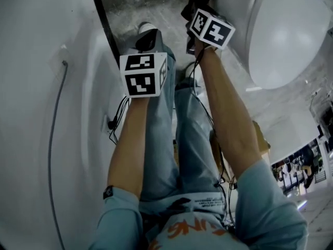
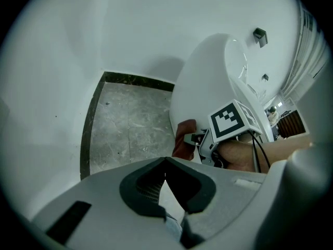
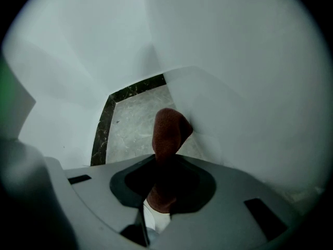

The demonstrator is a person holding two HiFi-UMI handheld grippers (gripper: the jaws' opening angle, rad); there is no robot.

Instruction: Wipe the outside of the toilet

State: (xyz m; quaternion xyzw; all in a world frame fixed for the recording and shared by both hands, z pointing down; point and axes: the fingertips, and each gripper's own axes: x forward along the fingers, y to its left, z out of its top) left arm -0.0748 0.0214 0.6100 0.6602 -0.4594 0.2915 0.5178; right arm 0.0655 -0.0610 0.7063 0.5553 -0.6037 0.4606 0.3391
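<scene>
At the smooth rounded toilet (image 3: 250, 113), right claw (image 3: 166, 163) tight on a nubby rust-red cloth (image 3: 169, 132); left claw (image 2: 165, 163) closed.

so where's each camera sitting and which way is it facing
Head view: on the person's head, looking steeply down at floor and toilet; forearms and jeans show.
Left gripper view: on the left gripper, jaws together, empty, facing floor and toilet; right forearm shows.
Right gripper view: on the right gripper, jaws shut on a red-brown cloth beside the toilet; no body.
Shared: both gripper views show cloth and floor.

Dim, cool light; fisheye-warped edges; dark vignette corners.
</scene>
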